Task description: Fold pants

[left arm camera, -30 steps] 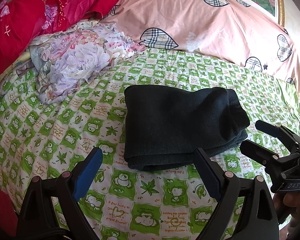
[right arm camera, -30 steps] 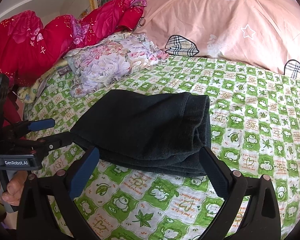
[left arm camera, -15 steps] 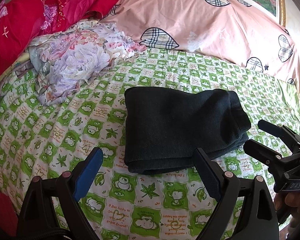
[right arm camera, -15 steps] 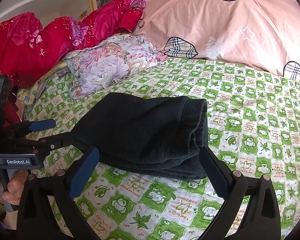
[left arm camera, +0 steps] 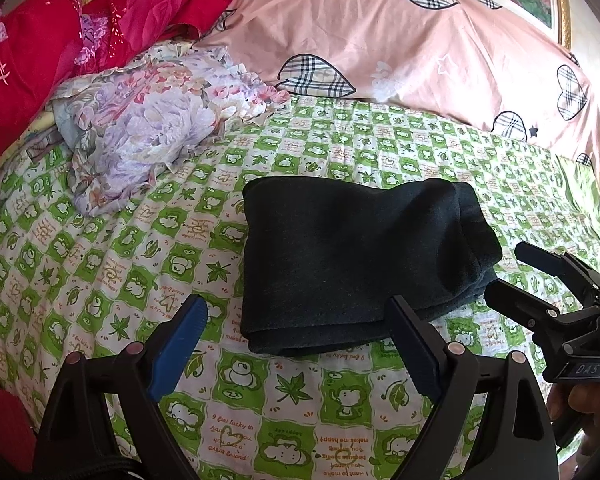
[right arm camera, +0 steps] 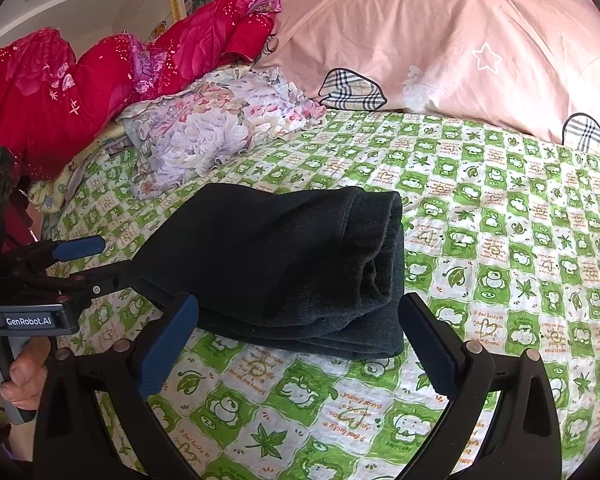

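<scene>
The dark pants (left arm camera: 352, 260) lie folded into a thick rectangle on the green and white checked bedsheet (left arm camera: 112, 264); they also show in the right wrist view (right arm camera: 284, 268). My left gripper (left arm camera: 296, 320) is open and empty, hovering just in front of the fold's near edge. My right gripper (right arm camera: 300, 316) is open and empty, just in front of the fold's right end. The right gripper (left arm camera: 528, 272) shows at the right of the left wrist view. The left gripper (right arm camera: 100, 260) shows at the left of the right wrist view.
A floral cloth (left arm camera: 148, 120) is bunched at the back left. A red quilt (left arm camera: 40, 60) lies behind it. A large pink pillow with plaid hearts (left arm camera: 400, 40) runs along the back. The bed's edge is near the bottom left.
Both grippers have drawn back slightly from the folded pants, which now sit a little farther away. The pants have not moved on the sheet.
</scene>
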`<state>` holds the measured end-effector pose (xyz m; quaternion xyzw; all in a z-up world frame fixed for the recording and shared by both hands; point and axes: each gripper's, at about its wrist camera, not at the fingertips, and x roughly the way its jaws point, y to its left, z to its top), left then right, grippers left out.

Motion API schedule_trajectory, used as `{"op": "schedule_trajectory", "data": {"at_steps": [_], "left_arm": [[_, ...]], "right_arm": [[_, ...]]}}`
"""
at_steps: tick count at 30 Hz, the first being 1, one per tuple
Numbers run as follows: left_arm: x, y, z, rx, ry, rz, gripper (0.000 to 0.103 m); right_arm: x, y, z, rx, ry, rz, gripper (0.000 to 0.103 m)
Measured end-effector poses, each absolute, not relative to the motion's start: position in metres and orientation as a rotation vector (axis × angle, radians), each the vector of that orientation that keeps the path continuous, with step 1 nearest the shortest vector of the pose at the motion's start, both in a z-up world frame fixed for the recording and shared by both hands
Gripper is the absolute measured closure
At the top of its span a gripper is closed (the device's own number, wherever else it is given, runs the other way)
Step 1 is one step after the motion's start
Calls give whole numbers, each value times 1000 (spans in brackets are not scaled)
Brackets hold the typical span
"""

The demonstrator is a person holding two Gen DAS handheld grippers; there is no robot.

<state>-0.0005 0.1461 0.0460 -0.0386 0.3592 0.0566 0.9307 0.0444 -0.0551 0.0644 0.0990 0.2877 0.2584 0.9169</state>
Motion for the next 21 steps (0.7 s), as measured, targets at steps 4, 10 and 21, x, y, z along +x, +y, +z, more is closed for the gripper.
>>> {"op": "schedule_trajectory", "data": {"at_steps": [4, 10, 21], "left_arm": [[5, 147, 44, -79, 752, 118, 13], [14, 146, 42, -84, 773, 116, 13], [18, 150, 43, -84, 792, 153, 13]], "right_arm": [[46, -56, 63, 208, 594, 532, 3], [49, -57, 63, 212, 593, 536, 3], [49, -56, 65, 217, 592, 538, 3]]}}
